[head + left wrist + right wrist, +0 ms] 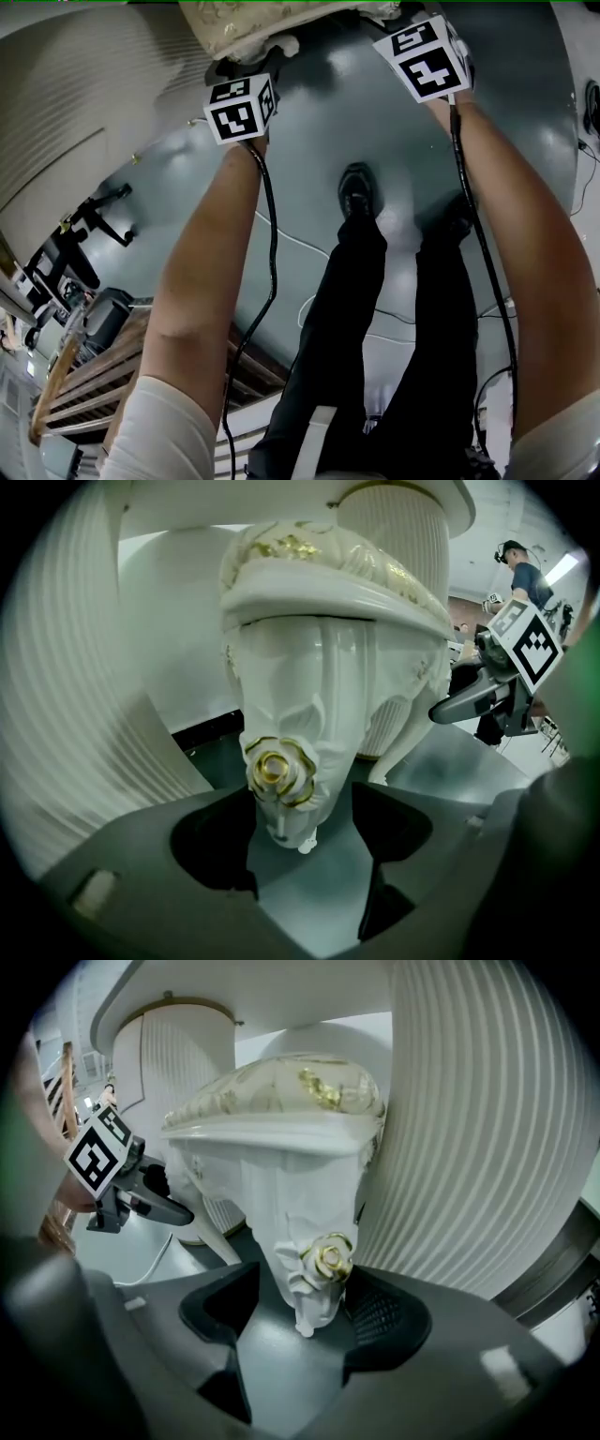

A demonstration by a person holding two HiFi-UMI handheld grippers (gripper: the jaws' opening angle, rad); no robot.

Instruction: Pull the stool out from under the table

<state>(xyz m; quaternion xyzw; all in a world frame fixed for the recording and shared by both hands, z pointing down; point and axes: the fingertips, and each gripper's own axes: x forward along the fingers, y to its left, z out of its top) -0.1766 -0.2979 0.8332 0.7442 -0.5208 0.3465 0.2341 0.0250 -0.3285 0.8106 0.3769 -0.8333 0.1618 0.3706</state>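
Observation:
The stool is white with gold trim; its cushioned seat (246,26) shows at the top of the head view, where my two marker cubes (241,108) (427,58) hide the jaws. A carved leg with a gold rose (279,772) stands between the open jaws of my left gripper (300,841), with a gap on the right side. Another rose leg (323,1260) stands between the jaws of my right gripper (300,1321), close to the right pad and apart from the left one. Neither gripper's pads press on its leg.
A white fluted table pedestal (487,1129) rises close beside the stool, and a second ribbed column (394,546) stands behind it. The floor (525,112) is grey and glossy, with cables (291,242) across it. My own legs and shoe (356,192) are below. Wooden furniture (94,375) sits at lower left.

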